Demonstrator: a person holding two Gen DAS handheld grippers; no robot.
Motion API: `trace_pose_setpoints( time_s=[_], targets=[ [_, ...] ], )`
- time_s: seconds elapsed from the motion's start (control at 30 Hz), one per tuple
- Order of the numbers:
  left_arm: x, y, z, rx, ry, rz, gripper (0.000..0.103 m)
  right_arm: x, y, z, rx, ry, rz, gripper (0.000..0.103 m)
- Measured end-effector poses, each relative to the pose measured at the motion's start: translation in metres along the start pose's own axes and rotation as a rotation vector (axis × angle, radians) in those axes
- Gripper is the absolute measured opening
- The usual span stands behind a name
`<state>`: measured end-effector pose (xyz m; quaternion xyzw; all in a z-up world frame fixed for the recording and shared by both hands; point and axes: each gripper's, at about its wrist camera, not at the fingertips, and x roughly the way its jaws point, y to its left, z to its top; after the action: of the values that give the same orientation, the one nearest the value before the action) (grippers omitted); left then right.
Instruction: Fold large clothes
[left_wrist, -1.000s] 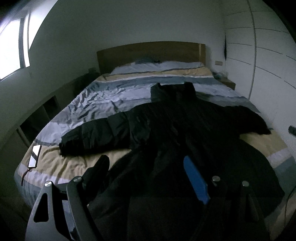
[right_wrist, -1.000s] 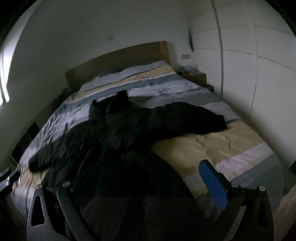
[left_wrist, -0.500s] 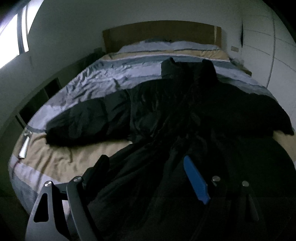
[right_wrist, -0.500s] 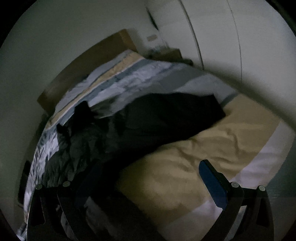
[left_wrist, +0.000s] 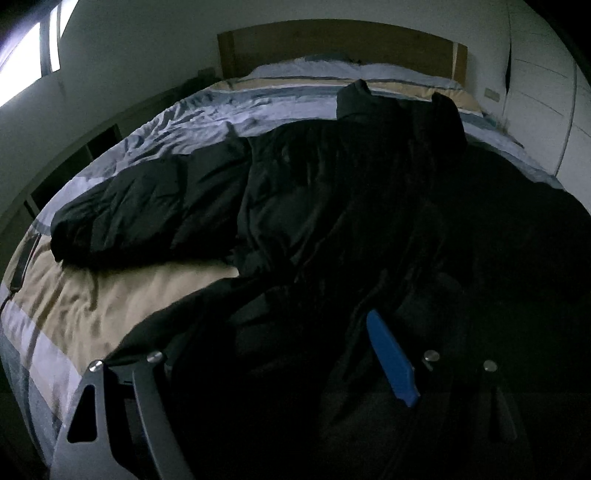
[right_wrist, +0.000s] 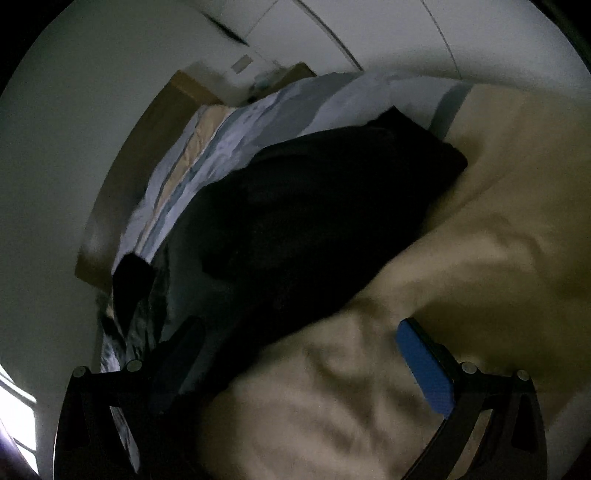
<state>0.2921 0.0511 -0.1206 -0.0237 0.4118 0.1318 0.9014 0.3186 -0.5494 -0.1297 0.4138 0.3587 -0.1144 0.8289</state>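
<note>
across the bed (left_wrist: 96, 306) i count one garment: a single large black coat (left_wrist: 332, 206), spread face up over the striped cover, collar toward the wooden headboard (left_wrist: 332, 40). from my left camera one sleeve (left_wrist: 147, 210) runs out to the left side of the bed; the other sleeve (right_wrist: 332, 184) shows in my right camera, lying on the tan band of the cover with its cuff toward the wardrobe (right_wrist: 369, 33) side. that makes two sleeves, both flat on the bed.

my left tool (left_wrist: 273, 354) sits low over the coat's dark hem area, its two fingers spread wide; i can see one blue pad (left_wrist: 391, 362) on the right finger, while the left finger is lost against the black cloth, so i cannot tell whether any fabric lies between them. my right tool (right_wrist: 299, 362) is tilted, also wide apart, with one blue pad (right_wrist: 424, 373) over bare tan cover and the dark finger at the coat's edge. the right view is blurred. one window (left_wrist: 22, 66) glows at upper left.
</note>
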Motion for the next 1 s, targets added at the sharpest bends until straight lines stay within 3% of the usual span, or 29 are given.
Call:
trace_pose_setpoints(
  time_s=[0.27, 0.43, 0.53, 0.63, 0.7, 1.0],
  targets=[
    [0.009, -0.01, -0.008, 0.032, -0.006, 0.03, 0.083, 0.015, -0.012, 0.037, 0.099, -0.07, 0.051, 0.099],
    [0.012, -0.01, -0.012, 0.033, 0.001, 0.027, 0.083, 0.02, -0.042, 0.054, 0.264, -0.112, 0.108, 0.063],
    [0.016, -0.012, -0.013, 0.031, 0.006, 0.025, 0.083, 0.019, -0.046, 0.056, 0.291, -0.116, 0.136, 0.043],
    [0.017, -0.012, -0.013, 0.028, 0.004, 0.021, 0.083, 0.011, -0.031, 0.056, 0.231, -0.12, 0.13, 0.024],
    [0.017, -0.011, -0.013, 0.023, 0.003, 0.014, 0.083, 0.003, -0.018, 0.057, 0.177, -0.129, 0.126, 0.018],
    [0.011, -0.005, -0.013, -0.007, -0.004, -0.019, 0.083, -0.034, 0.066, 0.045, 0.0, -0.125, 0.185, 0.015]
  ],
)
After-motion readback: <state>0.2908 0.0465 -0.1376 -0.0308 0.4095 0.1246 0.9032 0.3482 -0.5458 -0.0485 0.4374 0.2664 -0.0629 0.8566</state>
